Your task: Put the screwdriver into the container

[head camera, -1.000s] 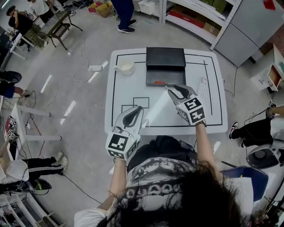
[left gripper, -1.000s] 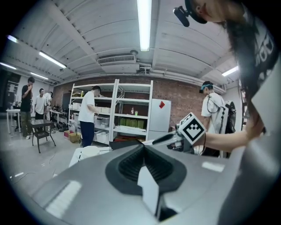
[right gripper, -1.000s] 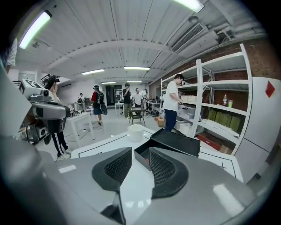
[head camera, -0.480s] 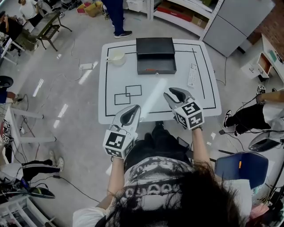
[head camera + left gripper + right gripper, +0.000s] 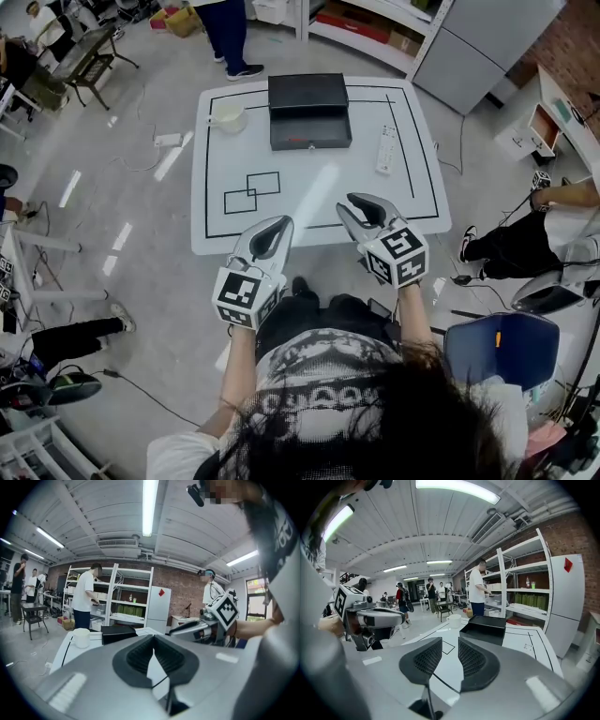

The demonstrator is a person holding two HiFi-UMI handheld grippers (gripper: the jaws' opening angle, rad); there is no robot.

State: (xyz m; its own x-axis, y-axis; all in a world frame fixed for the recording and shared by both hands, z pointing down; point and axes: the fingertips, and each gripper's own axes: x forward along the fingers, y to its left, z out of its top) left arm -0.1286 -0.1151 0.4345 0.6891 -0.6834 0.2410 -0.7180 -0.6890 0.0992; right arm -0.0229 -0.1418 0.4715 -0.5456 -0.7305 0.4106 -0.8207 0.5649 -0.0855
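The black container (image 5: 310, 130) stands at the far middle of the white table (image 5: 412, 202), its lid (image 5: 307, 94) raised behind it. A small reddish streak, the screwdriver's handle (image 5: 297, 142), lies inside the open tray. Both grippers are held near my body, beyond the table's near edge and far from the container. My left gripper (image 5: 282, 223) (image 5: 153, 641) has its pads touching at the tips, with nothing in them. The jaws of my right gripper (image 5: 348, 201) (image 5: 450, 644) stand apart and are closing, with nothing between them. The container (image 5: 486, 627) shows ahead in the right gripper view.
A white cup (image 5: 228, 115) stands left of the container and a white remote (image 5: 385, 150) lies to its right. Black outlines are taped on the tabletop. A blue chair (image 5: 497, 352) is at my right. People stand by shelves beyond the table; a seated person's legs (image 5: 511, 248) are at right.
I have stepped back from the table. Both grippers came away toward my body; the right one, near the container a second ago, is now past the table's near edge. The screwdriver stays in the tray.
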